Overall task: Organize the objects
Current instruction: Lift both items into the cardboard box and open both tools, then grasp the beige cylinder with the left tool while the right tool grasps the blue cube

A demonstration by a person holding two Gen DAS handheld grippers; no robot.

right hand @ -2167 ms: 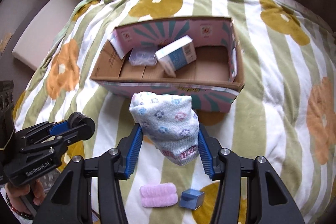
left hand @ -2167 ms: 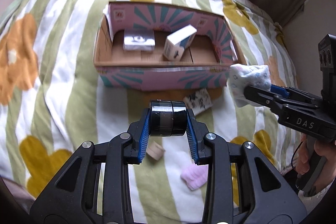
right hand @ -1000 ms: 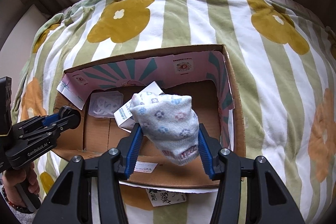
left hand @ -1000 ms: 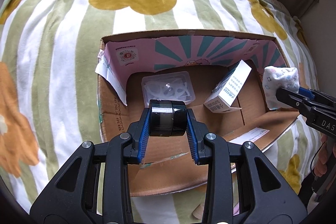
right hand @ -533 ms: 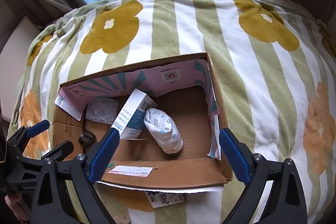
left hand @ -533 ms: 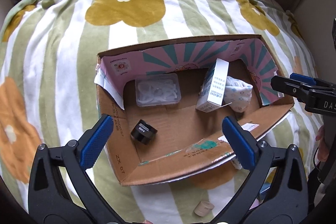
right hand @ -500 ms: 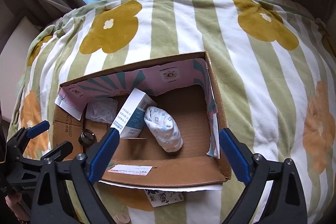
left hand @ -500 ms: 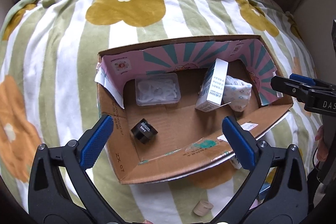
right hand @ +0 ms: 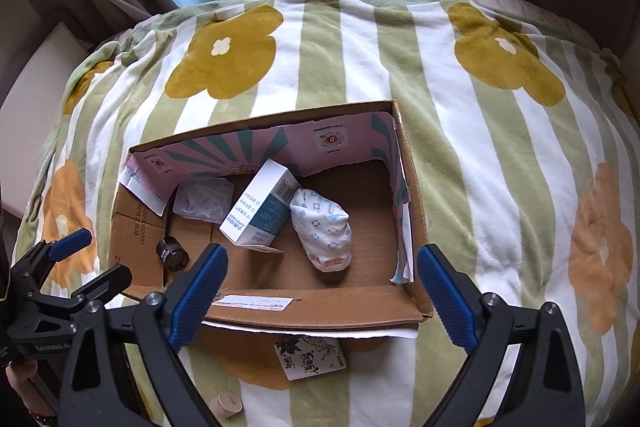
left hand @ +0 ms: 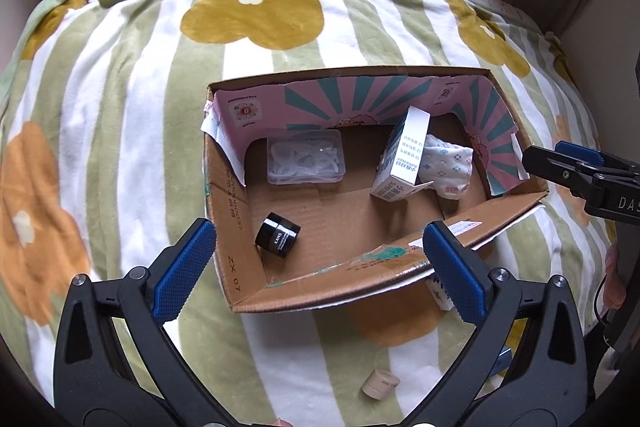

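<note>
Both the left tongs (left hand: 320, 271) and right tongs (right hand: 322, 297) hang released and empty over the bed's near edge, where a beige cap (left hand: 381, 383) and printed packet (right hand: 310, 355) wait; beyond, the cardboard box (left hand: 240, 259) holds the black jar (left hand: 278, 235), carton (left hand: 404, 157), sock (right hand: 322, 229) and clear case (left hand: 306, 163)

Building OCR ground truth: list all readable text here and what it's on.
"KANS": black jar.
"ZX 07": cardboard box left flap.
"DAS": right hand-held gripper body, cut off.
"GenRobot.AI": left hand-held gripper body.
Carton print, box's shipping label, patterned packet: too small to read.
</note>
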